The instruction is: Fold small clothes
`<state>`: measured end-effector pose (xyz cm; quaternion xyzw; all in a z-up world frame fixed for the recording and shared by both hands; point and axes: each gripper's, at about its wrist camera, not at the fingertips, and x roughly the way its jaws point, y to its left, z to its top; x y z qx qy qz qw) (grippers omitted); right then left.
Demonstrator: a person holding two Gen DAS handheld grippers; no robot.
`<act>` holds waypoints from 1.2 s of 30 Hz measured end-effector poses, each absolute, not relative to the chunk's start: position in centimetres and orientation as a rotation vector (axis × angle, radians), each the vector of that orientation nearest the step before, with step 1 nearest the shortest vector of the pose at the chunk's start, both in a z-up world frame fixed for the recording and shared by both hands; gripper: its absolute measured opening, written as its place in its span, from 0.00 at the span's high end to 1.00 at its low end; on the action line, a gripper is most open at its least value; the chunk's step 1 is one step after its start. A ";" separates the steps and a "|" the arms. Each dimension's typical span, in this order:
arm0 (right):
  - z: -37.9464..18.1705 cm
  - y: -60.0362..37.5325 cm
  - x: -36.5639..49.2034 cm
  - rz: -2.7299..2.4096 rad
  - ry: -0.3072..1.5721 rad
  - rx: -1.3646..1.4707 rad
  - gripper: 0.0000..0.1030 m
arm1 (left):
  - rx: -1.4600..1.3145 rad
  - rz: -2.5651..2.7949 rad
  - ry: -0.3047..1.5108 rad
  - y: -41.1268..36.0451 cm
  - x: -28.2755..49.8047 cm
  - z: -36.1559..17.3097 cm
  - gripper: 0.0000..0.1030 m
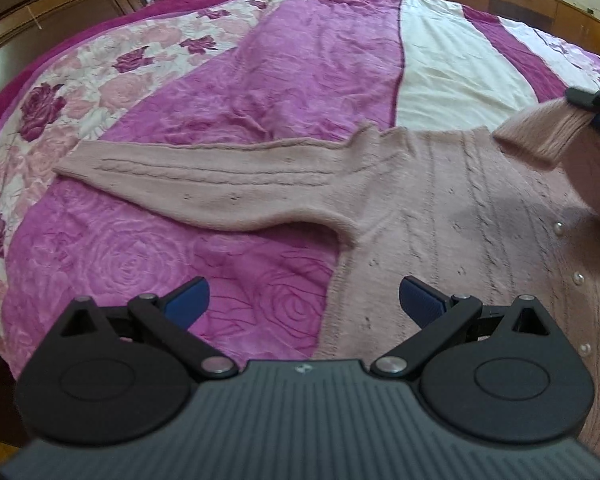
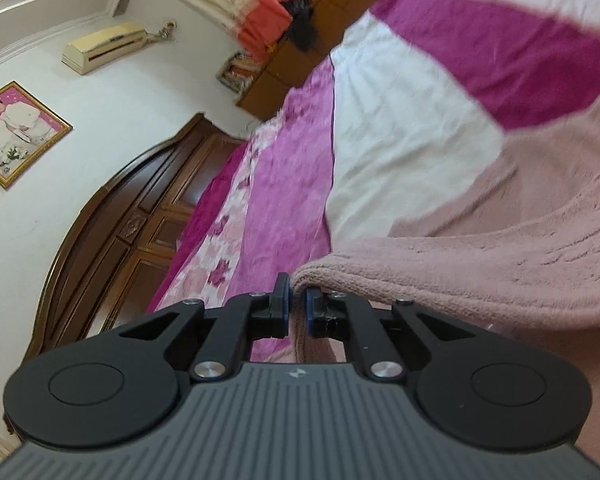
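Left wrist view first: the pink knit cardigan (image 1: 440,216) is lying flat on the bed (image 1: 260,72), body toward 4 o'clock and its left sleeve (image 1: 204,176) stretched straight out toward 9 o'clock across the rose-pattern bedspread. Little pearl buttons (image 1: 578,279) run down the front near the right edge. The left gripper (image 1: 302,302) hangs just above the cardigan's side hem with its jaws spread wide and nothing between them, so it's released and basically waiting. My guess is it's parked there so it can either pin the body down or go for that long sleeve

Up at 2 o'clock in the same view you can see the right gripper (image 1: 592,104) pinching the ribbed cuff (image 1: 540,136) of the other sleeve and lifting it clear of the bed, over the cardigan's body

Right wrist view confirms it: the right gripper (image 2: 298,308) is clenched on the cuff edge, knit squeezed between the 2 blue pads (image 2: 310,312), with the rest of the sleeve draping off toward 3 o'clock. Camera's tilted hard, which fits a sleeve being swung inward. Gripping right at the cuff makes sense, since the whole sleeve follows and can land flat across the chest. Looks like an early fold, with the left sleeve and body not yet folded
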<state>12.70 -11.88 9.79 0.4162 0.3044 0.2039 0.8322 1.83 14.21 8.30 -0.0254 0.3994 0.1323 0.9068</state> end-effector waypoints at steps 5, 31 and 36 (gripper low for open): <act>8.0 -8.8 13.2 0.453 0.687 0.899 0.92 | -0.070 0.281 0.825 15.1 1.8 8.1 0.00; 2.9 -11.5 7.5 0.424 0.873 0.856 0.35 | -0.008 0.167 0.793 13.1 5.3 7.1 0.00; 3.3 -18.3 4.8 0.267 0.800 0.868 0.34 | 0.087 0.121 0.775 10.6 6.2 5.9 0.00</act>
